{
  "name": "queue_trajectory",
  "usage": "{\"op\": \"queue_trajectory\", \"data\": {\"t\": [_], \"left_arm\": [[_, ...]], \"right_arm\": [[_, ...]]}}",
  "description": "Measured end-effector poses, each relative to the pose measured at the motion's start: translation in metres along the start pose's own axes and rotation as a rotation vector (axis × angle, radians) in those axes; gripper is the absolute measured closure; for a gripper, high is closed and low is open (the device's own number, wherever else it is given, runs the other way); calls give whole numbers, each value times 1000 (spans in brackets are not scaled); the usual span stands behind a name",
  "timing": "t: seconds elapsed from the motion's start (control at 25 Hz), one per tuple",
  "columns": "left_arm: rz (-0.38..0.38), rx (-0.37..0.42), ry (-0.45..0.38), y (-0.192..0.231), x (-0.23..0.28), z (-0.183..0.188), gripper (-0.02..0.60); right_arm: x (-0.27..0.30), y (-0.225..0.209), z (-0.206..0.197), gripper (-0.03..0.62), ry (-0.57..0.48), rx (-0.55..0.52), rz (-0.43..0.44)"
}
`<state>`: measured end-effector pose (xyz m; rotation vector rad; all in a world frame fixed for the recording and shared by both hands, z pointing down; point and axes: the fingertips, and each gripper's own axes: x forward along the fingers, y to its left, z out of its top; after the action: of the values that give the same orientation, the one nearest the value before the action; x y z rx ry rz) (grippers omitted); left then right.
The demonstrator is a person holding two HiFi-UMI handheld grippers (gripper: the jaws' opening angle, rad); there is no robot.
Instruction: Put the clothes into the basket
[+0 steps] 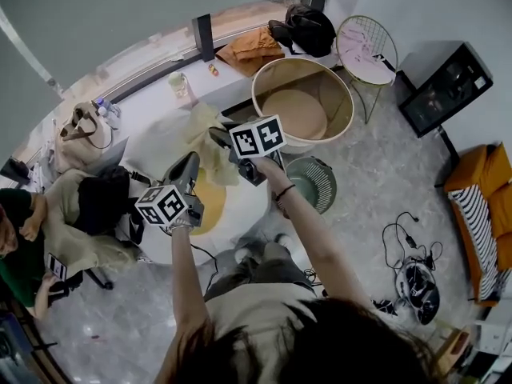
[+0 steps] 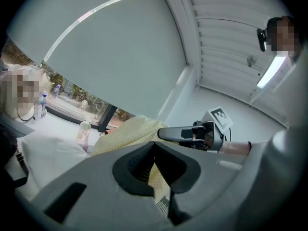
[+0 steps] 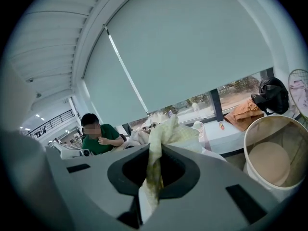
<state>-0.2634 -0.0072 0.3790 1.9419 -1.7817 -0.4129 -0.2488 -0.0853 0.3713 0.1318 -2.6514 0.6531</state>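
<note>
A pale yellow garment (image 1: 206,144) hangs lifted above a white round table (image 1: 156,146), stretched between both grippers. My left gripper (image 1: 194,161) is shut on one part of it, and the cloth (image 2: 129,131) runs out of the pinched jaws (image 2: 155,154). My right gripper (image 1: 218,138) is shut on another part, a bunched strip of the same fabric (image 3: 166,131) rising from its jaws (image 3: 158,154). The large round beige basket (image 1: 340,126) stands on the floor just right of the table and holds no clothes; it also shows at the right gripper view's edge (image 3: 250,143). My right gripper (image 2: 166,134) appears in the left gripper view.
Orange clothes (image 1: 250,48) and a black bag (image 1: 308,26) lie on the windowsill. A wire side table (image 1: 366,48) stands behind the basket, a small fan (image 1: 314,181) beside it. A seated person in green (image 1: 16,238) is at the left. Cables (image 1: 404,238) cross the floor.
</note>
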Motion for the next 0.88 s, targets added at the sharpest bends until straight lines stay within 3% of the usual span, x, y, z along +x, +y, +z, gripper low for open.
{"op": "queue_trajectory", "data": {"t": [0.88], "left_arm": [[-75,40,39,-95,86,-26,571]], "right_arm": [[-106,-75,5,563,-37,11,-45]]}}
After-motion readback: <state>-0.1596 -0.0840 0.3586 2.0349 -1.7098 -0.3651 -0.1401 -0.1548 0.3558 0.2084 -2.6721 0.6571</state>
